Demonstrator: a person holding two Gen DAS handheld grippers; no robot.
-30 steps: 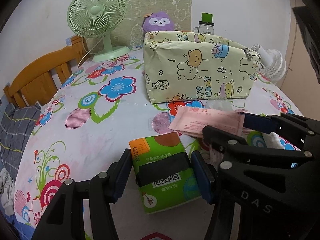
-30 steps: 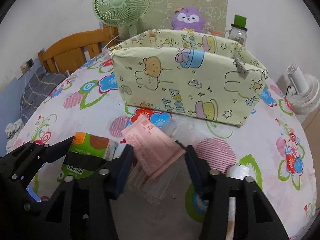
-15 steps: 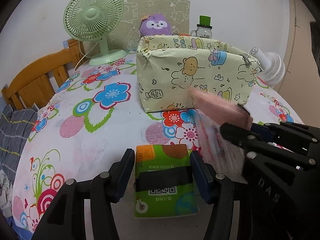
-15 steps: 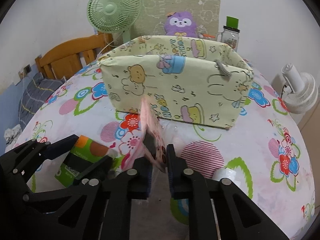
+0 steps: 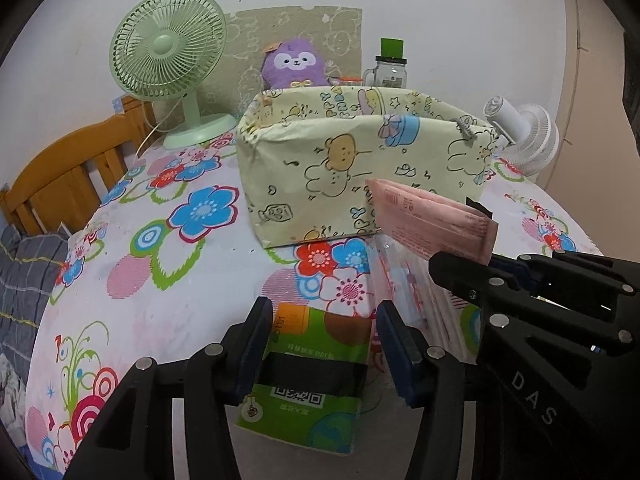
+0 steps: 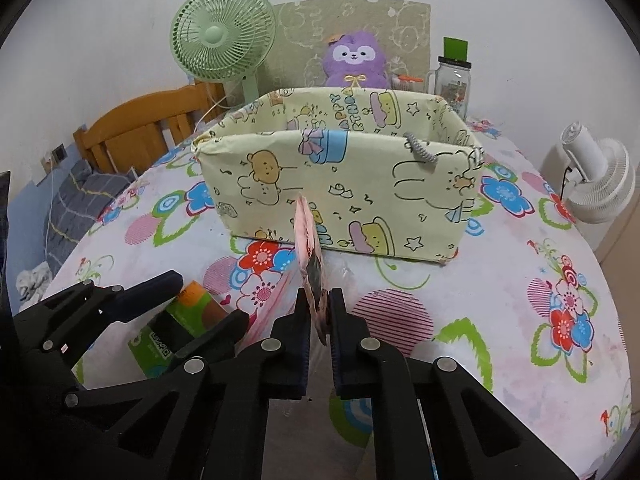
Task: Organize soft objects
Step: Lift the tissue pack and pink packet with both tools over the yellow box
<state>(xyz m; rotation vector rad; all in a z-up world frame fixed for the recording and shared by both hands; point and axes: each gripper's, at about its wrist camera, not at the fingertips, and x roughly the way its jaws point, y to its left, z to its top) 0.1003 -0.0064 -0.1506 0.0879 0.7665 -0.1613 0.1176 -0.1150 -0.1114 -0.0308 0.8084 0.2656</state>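
"DAS" is moulded on the right gripper (image 5: 516, 268); the green pack (image 5: 308, 376) bears a QR code and small unreadable print; the box (image 6: 340, 184) shows "HAPPY". The right gripper (image 6: 320, 312) is pressed together on the pink pack (image 6: 308, 256), edge-up before the box. The left gripper (image 5: 320, 344) is closing around the green pack on the table (image 5: 168, 304), its pads not clearly touching

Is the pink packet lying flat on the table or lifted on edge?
Lifted on edge. The pink packet stands upright, pinched between the shut right gripper, in front of the fabric storage box.
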